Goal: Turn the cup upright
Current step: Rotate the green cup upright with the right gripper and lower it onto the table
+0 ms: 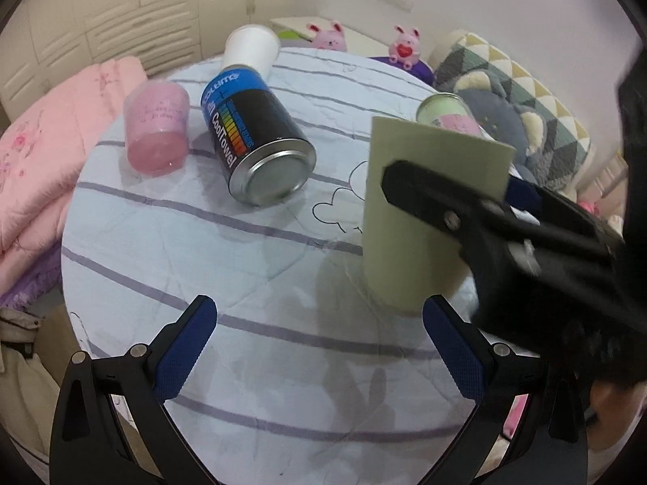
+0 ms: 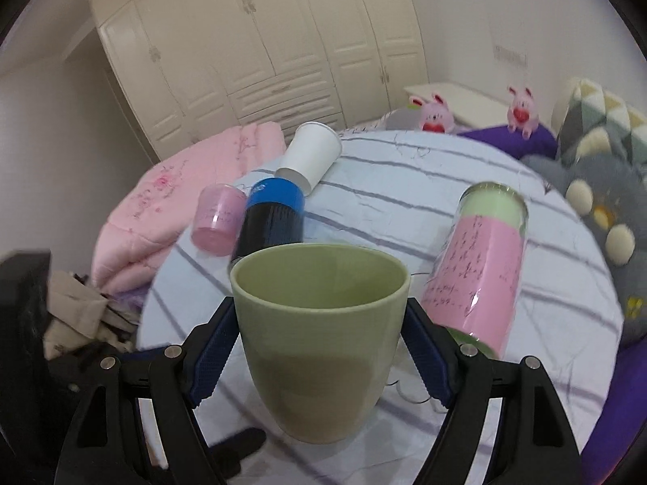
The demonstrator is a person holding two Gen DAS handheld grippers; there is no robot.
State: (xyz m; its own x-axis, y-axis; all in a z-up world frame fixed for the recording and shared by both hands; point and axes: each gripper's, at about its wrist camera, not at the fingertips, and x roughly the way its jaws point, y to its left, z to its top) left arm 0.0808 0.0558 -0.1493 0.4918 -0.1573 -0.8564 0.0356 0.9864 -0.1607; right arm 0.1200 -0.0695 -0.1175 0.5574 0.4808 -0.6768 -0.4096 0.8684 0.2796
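A pale green cup [image 2: 319,331] stands mouth up, held between the blue pads of my right gripper [image 2: 319,347], which is shut on its sides just above the striped cloth. In the left wrist view the same green cup [image 1: 416,218] is at the right, with the right gripper [image 1: 457,198] clamped across it. My left gripper [image 1: 319,347] is open and empty, low over the cloth, to the left of and in front of the cup.
On the round cloth-covered table [image 1: 242,275] lie a blue-black can [image 1: 254,141], a pink cup [image 1: 157,133], a white paper cup [image 1: 250,50] and a pink-green clear canister [image 2: 481,258]. Pink blankets [image 1: 36,169] are left, cushions [image 1: 525,121] right.
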